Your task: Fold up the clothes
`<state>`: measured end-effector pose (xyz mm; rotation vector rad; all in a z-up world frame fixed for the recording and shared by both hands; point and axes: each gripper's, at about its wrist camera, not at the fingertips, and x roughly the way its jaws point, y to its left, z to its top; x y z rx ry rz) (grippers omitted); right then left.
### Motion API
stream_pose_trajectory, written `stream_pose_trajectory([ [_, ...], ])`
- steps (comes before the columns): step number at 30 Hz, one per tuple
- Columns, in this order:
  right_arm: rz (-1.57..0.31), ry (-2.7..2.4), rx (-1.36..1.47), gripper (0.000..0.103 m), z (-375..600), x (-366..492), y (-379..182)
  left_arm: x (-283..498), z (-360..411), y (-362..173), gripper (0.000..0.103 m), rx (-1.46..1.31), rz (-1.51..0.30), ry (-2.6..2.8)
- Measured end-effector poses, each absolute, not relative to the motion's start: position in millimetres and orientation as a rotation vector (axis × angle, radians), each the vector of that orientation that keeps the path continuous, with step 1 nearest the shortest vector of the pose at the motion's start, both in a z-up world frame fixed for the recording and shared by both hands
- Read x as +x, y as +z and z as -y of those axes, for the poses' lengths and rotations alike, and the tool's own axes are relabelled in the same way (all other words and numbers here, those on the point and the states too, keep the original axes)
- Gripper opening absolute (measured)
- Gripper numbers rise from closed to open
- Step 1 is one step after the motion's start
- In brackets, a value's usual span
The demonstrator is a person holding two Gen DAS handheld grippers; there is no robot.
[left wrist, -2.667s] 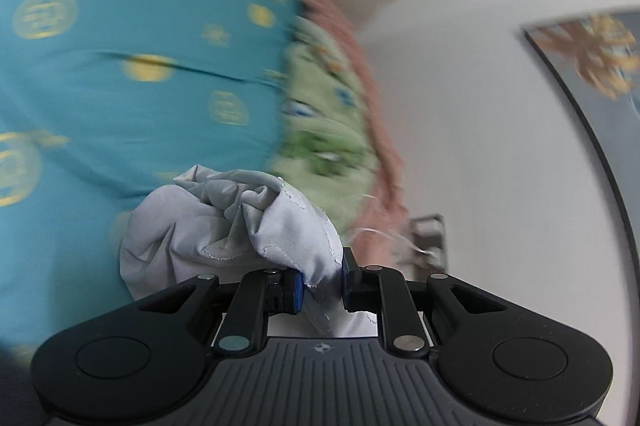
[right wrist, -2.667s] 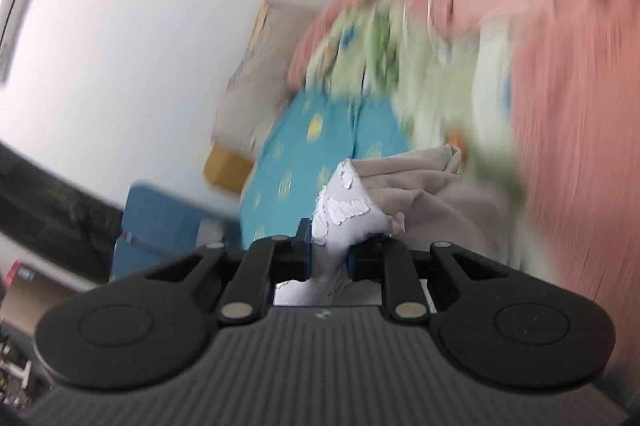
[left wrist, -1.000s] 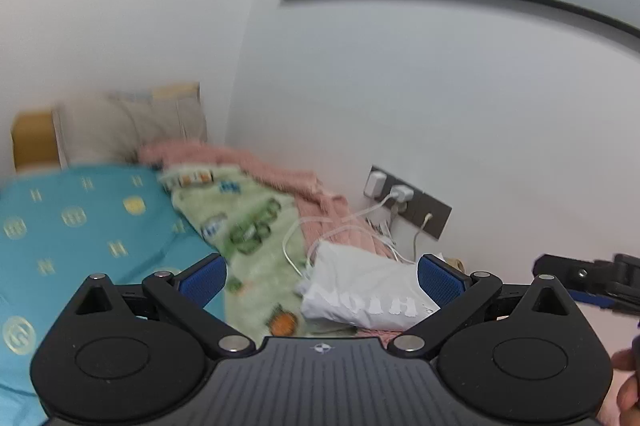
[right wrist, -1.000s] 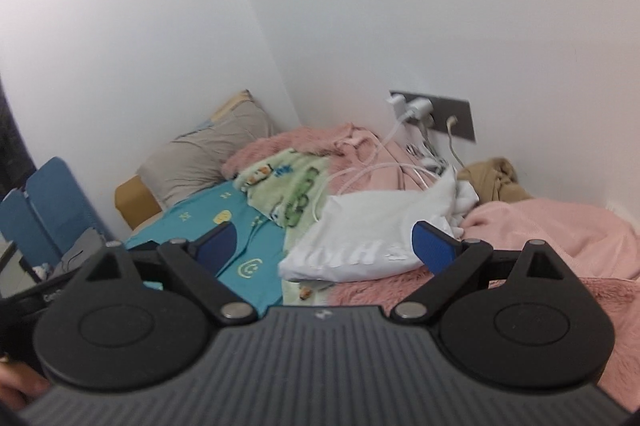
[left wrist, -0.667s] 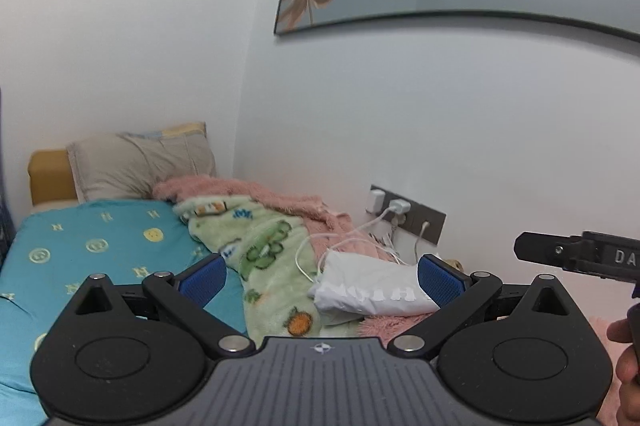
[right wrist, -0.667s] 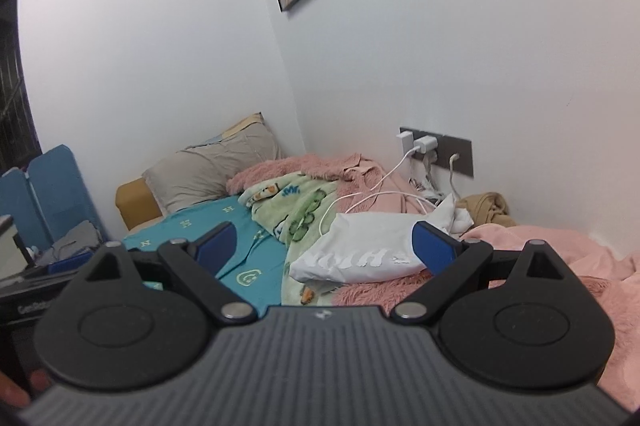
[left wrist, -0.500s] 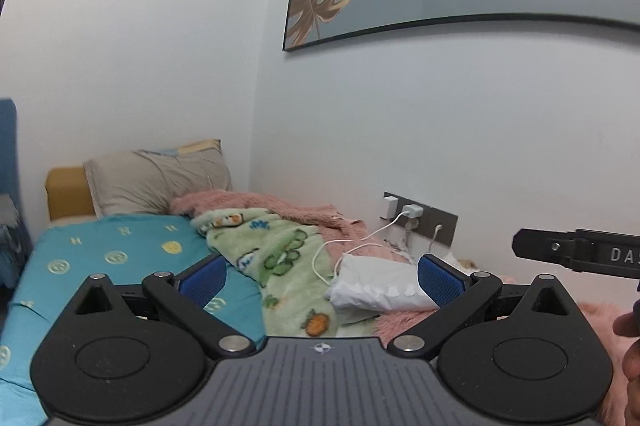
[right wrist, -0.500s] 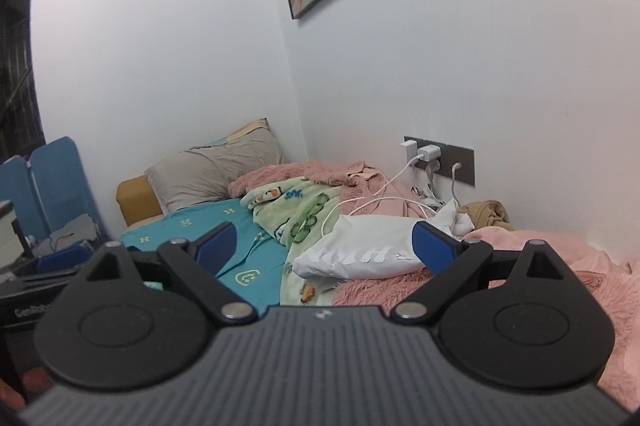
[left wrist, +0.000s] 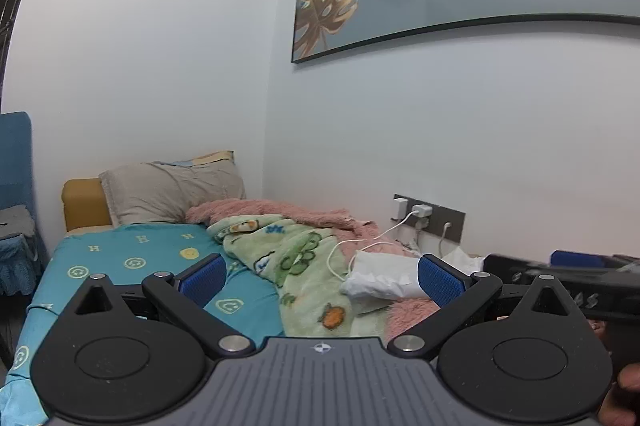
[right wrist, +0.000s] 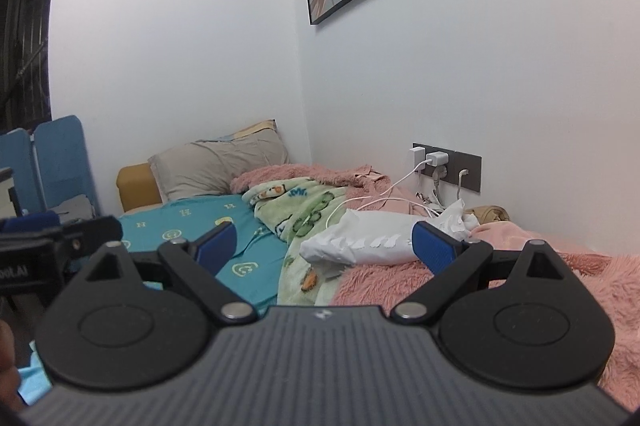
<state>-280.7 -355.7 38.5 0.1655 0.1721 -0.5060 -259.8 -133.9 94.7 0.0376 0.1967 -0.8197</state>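
A folded white garment (left wrist: 380, 276) lies on the pink fleece blanket (left wrist: 408, 314) near the wall sockets; it also shows in the right wrist view (right wrist: 360, 238). My left gripper (left wrist: 320, 276) is open and empty, held back from the bed and well short of the garment. My right gripper (right wrist: 324, 244) is open and empty too, likewise apart from it. The right gripper's body shows at the right edge of the left wrist view (left wrist: 560, 280).
The bed has a teal sheet (left wrist: 132, 266), a green cartoon blanket (left wrist: 292, 250) and a grey pillow (left wrist: 168, 194). White charger cables (right wrist: 384, 198) run from the wall sockets (right wrist: 444, 162) over the blankets. A tan cloth (right wrist: 490, 214) lies by the wall. Blue chairs (right wrist: 52, 154) stand at left.
Both grippers let go of the white garment, opened wide and pulled back and up from the bed. The garment now lies folded on the pink blanket.
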Motion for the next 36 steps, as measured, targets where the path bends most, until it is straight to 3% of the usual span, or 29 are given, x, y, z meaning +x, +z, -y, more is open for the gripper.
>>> stream_pose_trajectory([
  [36, -0.197, -0.529, 0.140, 0.096, 351, -281, 43, -259, 121, 90, 0.103, 0.034, -0.193, -0.830],
])
